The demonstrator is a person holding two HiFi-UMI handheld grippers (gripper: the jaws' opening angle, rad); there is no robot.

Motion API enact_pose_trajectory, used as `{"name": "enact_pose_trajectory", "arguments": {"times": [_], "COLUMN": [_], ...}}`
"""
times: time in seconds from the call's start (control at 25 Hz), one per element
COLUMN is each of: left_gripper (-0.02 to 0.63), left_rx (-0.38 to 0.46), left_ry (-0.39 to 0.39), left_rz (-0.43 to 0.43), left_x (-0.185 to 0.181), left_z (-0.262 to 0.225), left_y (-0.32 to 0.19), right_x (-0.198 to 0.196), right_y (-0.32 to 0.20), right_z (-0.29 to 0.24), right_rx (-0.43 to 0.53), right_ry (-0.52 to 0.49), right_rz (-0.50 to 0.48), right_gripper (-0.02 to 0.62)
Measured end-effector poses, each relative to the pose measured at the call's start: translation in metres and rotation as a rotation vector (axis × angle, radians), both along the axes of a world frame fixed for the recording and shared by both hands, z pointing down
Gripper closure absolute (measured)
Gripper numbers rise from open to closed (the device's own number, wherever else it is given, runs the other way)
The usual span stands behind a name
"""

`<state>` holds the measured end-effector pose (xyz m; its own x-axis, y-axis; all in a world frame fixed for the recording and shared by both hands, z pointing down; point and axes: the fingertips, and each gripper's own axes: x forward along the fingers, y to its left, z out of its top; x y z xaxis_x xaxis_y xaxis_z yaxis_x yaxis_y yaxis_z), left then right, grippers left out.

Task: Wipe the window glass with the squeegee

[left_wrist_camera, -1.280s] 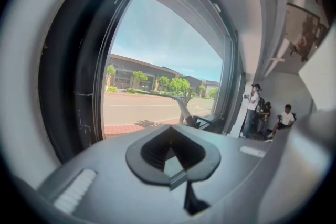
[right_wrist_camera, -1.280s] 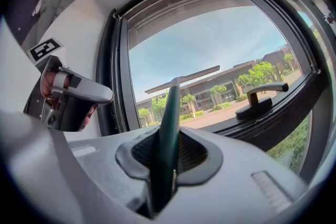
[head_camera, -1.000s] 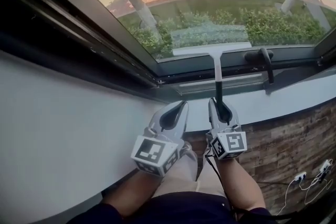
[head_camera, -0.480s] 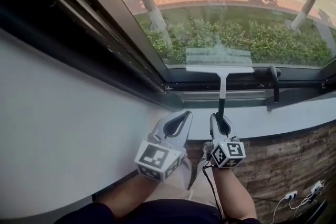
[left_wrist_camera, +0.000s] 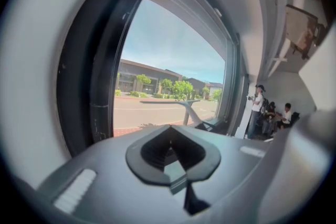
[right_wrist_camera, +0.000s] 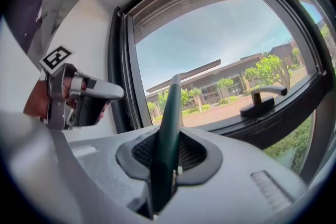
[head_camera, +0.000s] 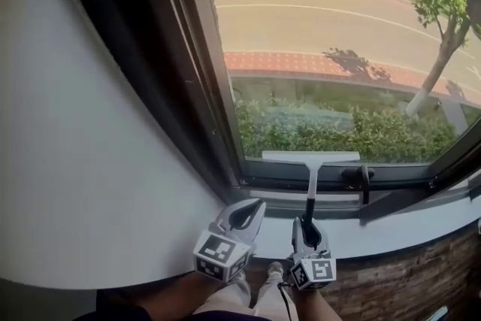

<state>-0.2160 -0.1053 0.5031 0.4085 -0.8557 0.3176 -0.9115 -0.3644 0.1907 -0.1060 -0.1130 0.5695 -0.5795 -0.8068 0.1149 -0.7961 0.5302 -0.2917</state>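
The squeegee has a white blade (head_camera: 310,157) lying flat against the bottom of the window glass (head_camera: 338,49), just above the lower frame. Its dark green handle (head_camera: 310,205) runs down into my right gripper (head_camera: 309,231), which is shut on it. In the right gripper view the handle (right_wrist_camera: 169,128) rises straight out from between the jaws of my right gripper (right_wrist_camera: 165,165). My left gripper (head_camera: 246,213) hovers beside it to the left over the sill, shut with nothing in it (left_wrist_camera: 173,157). From the left gripper view the squeegee (left_wrist_camera: 186,109) shows against the glass.
A black window handle (head_camera: 359,177) sticks out of the lower frame just right of the blade, also visible as the handle (right_wrist_camera: 264,98). A dark frame post (head_camera: 188,64) borders the glass at left, beside a white wall (head_camera: 83,162). A white sill (head_camera: 391,233) runs below. Several people (left_wrist_camera: 268,115) are far right.
The head view has tilted upward, so more street shows and both grippers sit lower in the picture. The squeegee blade stays near the bottom of the glass, and the right gripper keeps its hold.
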Motion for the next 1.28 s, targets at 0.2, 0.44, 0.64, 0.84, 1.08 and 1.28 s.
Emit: {"name": "enact_pose_trajectory", "arguments": {"times": [0.2, 0.44, 0.64, 0.84, 1.08, 1.28], "left_gripper": [0.603, 0.603, 0.603, 0.603, 0.603, 0.603], "left_rx": [0.074, 0.228, 0.333, 0.390, 0.410, 0.445], "left_ry": [0.015, 0.010, 0.006, 0.023, 0.024, 0.029], "left_rz": [-0.020, -0.049, -0.100, -0.142, -0.155, -0.133], "left_x": [-0.002, 0.002, -0.012, -0.022, -0.026, -0.022], "left_z": [-0.028, -0.085, -0.121, -0.166, -0.182, -0.196], "left_y": [-0.011, -0.035, -0.061, -0.060, -0.052, -0.052], "right_x": [-0.004, -0.005, -0.018, -0.029, -0.039, -0.058], "right_y": [-0.032, -0.065, -0.096, -0.101, -0.112, -0.127], "right_z": [-0.081, -0.182, -0.238, -0.309, -0.367, -0.395], "right_rx": [0.190, 0.392, 0.498, 0.611, 0.703, 0.732], "right_ry": [-0.078, -0.139, -0.195, -0.197, -0.189, -0.195], "right_rz": [-0.025, -0.013, -0.041, -0.031, 0.013, 0.015], "right_gripper": [0.525, 0.525, 0.525, 0.525, 0.523, 0.523]}}
